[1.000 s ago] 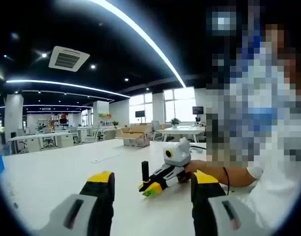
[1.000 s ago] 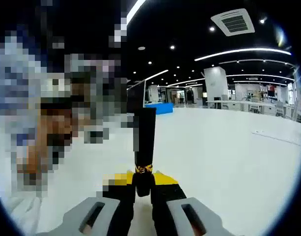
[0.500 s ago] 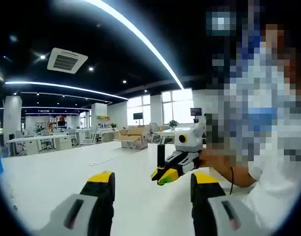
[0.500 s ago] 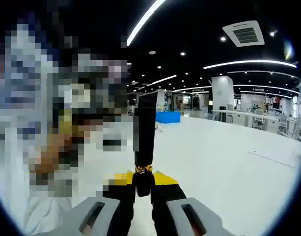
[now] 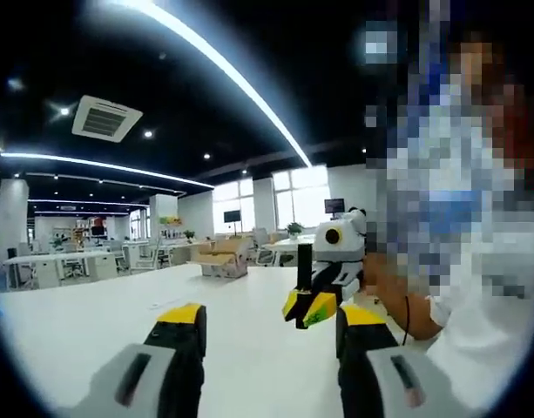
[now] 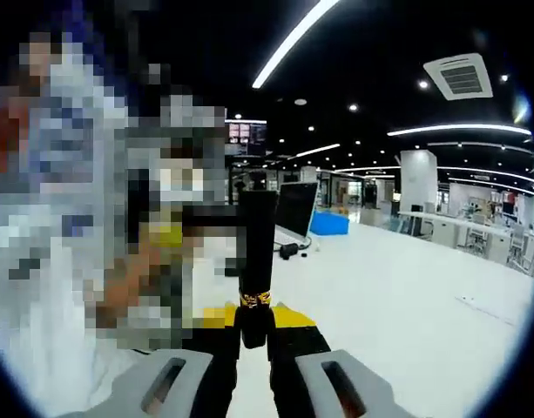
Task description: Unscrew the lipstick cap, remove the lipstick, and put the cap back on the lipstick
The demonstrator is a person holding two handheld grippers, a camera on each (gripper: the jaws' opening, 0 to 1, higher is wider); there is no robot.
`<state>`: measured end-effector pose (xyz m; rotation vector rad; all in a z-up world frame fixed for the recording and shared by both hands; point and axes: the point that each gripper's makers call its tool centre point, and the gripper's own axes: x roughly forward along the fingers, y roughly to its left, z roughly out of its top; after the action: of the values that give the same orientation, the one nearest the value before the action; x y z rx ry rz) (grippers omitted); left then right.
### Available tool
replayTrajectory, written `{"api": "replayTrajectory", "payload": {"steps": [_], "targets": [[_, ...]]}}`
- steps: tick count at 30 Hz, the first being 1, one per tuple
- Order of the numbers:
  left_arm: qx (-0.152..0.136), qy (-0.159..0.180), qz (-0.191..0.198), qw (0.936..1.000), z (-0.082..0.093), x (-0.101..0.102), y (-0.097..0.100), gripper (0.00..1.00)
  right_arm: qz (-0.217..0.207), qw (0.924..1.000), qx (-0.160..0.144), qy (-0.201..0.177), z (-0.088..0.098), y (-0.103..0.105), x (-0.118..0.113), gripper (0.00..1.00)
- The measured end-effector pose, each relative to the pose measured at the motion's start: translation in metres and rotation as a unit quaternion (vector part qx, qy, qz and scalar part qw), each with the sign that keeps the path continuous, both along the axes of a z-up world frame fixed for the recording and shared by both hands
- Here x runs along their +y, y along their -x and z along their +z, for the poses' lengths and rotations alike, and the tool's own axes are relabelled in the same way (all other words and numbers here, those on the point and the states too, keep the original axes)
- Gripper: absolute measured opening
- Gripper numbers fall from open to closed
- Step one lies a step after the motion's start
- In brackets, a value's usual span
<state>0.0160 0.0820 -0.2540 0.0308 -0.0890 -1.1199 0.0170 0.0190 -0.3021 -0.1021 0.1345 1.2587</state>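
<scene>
Gripping the black lipstick (image 6: 256, 252) upright at centre frame, right tongs (image 6: 254, 324) clamping its base | left tongs (image 5: 265, 326) gaping wide, holding nothing, above the white bench (image 5: 92, 305).

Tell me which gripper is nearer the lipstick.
Right. The right gripper is shut on the base of the black lipstick, which stands upright between its jaws. The left gripper is open and apart from it, with the lipstick ahead of its jaws.
</scene>
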Motion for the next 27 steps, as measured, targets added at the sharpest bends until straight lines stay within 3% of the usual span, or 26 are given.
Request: {"api": "replayTrajectory", "payload": {"steps": [4,7,16,19,27], "targets": [[0.013,0.014,-0.028,0.9994,0.004,-0.016,0.009,0.58,0.006,1.0000,0.003,-0.004,0.001,0.002,0.002,0.11],[0.016,0.005,-0.035,0.9993,0.002,-0.028,0.012,0.59,0.012,0.9999,0.006,-0.007,0.000,0.003,0.005,0.11],[0.037,-0.002,-0.056,0.9978,-0.002,-0.052,0.007,0.57,0.025,0.9996,0.012,0.002,-0.008,0.013,0.013,0.11],[0.052,0.010,-0.077,0.9956,0.000,-0.059,0.008,0.56,0.029,0.9995,0.014,0.000,-0.009,0.016,0.017,0.11],[0.053,0.007,-0.087,0.9948,0.002,-0.072,0.007,0.51,0.043,0.9989,0.019,0.007,-0.013,0.020,0.025,0.11]]}}
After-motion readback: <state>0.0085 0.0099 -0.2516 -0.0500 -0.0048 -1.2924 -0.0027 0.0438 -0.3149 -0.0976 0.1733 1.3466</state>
